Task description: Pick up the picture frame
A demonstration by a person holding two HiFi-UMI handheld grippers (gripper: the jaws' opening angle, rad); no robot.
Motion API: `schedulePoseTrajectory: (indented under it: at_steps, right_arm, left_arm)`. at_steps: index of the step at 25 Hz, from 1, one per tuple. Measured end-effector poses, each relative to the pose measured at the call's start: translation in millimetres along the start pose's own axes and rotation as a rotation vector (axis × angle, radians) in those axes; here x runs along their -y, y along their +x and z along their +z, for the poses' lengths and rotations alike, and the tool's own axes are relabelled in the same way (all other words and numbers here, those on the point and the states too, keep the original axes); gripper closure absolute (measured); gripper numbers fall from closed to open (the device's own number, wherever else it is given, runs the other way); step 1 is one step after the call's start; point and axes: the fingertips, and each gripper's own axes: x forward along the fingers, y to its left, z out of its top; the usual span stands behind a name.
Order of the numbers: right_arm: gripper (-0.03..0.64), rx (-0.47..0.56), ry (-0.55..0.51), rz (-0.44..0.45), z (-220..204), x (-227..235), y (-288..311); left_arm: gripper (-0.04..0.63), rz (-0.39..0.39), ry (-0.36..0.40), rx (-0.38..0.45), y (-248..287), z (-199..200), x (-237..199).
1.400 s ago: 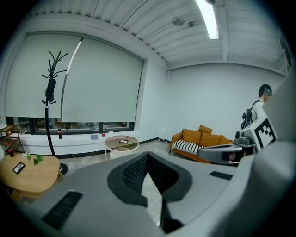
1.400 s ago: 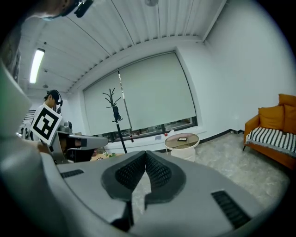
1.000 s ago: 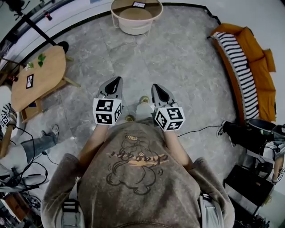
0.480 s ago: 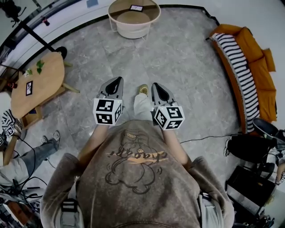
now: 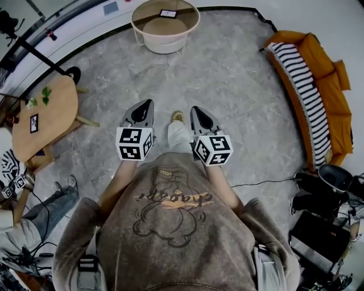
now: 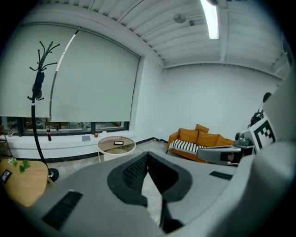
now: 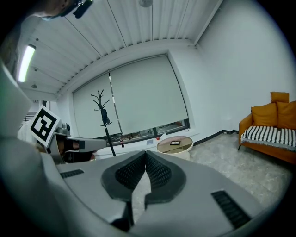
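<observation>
Ceiling lamp (image 6: 210, 18): gripper views only

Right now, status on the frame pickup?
Left gripper, right gripper shut, empty. Picture frame lies on round table, far ahead. Bare floor between.

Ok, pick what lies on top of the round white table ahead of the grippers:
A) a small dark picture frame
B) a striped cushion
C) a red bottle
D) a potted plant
A: the head view and both gripper views show a small dark picture frame lying on the round table.
</observation>
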Motion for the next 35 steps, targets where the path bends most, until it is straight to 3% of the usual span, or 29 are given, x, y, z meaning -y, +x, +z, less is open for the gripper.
schedulePoseTrajectory:
  at_steps: [35]
  right_arm:
    - [0.598,-0.039,0.024,0.029,76,80,141]
  left_arm:
    - [0.58,0.019,-0.047,-0.055,142,72,-62]
